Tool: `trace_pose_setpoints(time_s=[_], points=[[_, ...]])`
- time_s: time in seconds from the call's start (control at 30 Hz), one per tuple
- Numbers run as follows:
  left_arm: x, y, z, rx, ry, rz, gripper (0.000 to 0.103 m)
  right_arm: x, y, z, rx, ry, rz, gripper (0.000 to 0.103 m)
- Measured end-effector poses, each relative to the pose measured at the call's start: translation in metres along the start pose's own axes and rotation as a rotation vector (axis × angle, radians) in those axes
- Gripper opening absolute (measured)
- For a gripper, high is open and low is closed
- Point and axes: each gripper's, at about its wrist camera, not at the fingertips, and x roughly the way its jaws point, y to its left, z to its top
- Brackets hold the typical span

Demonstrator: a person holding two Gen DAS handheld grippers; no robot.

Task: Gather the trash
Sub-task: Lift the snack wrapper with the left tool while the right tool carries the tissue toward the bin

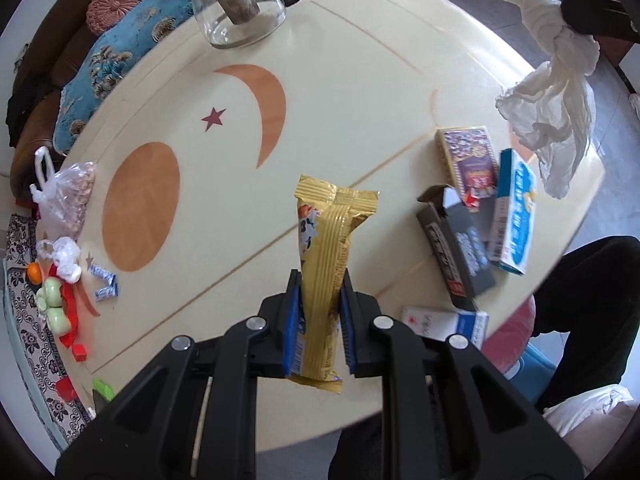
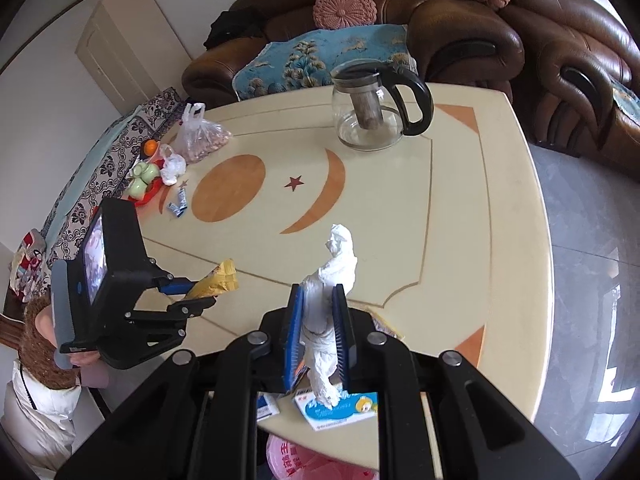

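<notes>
A: What surrounds the two grippers?
B: A cream table (image 1: 360,80), glossy, inlaid with an orange disc, a crescent and a small red star. On its far side stands a clear glass teapot (image 1: 240,8) with a black handle and a metal strainer inside. Near the left edge lie a knotted plastic bag of nuts (image 1: 68,196), small blue-and-white candy wrappers (image 1: 105,282) and red scraps. Near the right edge lie several cardboard boxes (image 1: 476,216), touching one another, one with its flap torn open. A brown leather sofa (image 2: 480,20) with a blue patterned cushion stands behind the table.

A: What does each gripper hold?
B: The left gripper (image 1: 319,312) is clamped on a gold foil snack wrapper (image 1: 332,236), long, ribbed and crimped at the end, lifted clear of the table. The right gripper (image 2: 318,326) is clamped on a white paper tissue (image 2: 332,280), crumpled and twisted into a rope, also raised above the table.

A: Does anything stand in the way?
B: The boxes lie directly beneath the right gripper; a pink bin bag (image 2: 312,460) shows below the near table edge
</notes>
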Motion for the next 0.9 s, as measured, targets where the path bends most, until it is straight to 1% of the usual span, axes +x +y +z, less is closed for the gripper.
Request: trace_pose_setpoints(time_s=[0.17,0.3,0.67,0.9], points=[[-0.024,-0.01,-0.019,-0.018,-0.024,0.006,0.019,-0.02,0.012,-0.019,-0.016,0.002,-0.007,0.016],[-0.036,-0.023,-0.036,-0.027,-0.025,-0.013,0.019,-0.034,0.023,-0.041,-0.034,0.009,-0.001,0.016],[-0.057,-0.061,-0.081,-0.029,-0.034,-0.033,0.019,-0.062,0.049,-0.096,-0.063,0.02,0.002,0.016],[-0.061,-0.083,-0.107,-0.026,-0.03,-0.051,0.019,-0.067,0.062,-0.131,-0.081,0.038,0.011,0.016]])
